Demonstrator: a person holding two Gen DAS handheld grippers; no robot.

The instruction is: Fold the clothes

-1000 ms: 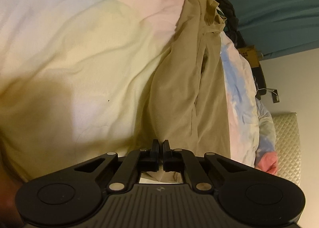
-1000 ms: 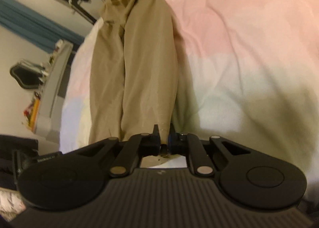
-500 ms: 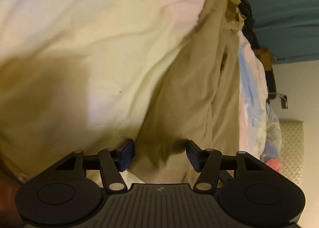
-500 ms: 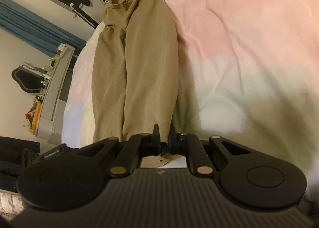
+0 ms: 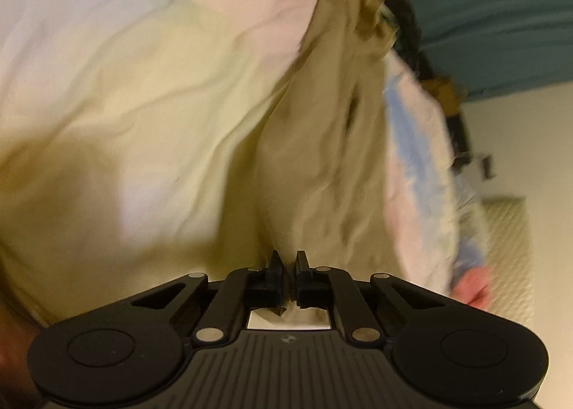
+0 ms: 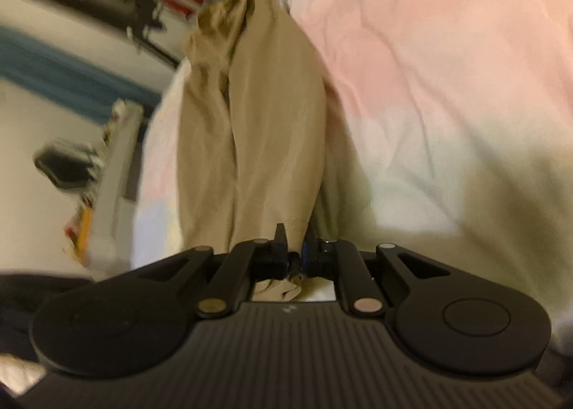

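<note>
On the pastel bedspread [image 6: 447, 69], left gripper [image 5: 289, 262] and right gripper [image 6: 294, 235] each clench the tan trousers' [image 6: 258, 130] near end, likely to lift it over for a fold.

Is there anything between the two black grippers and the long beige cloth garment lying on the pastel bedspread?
Nothing visible: the left gripper and right gripper are each shut directly on the beige garment, which stretches unobstructed across the bedspread.
</note>
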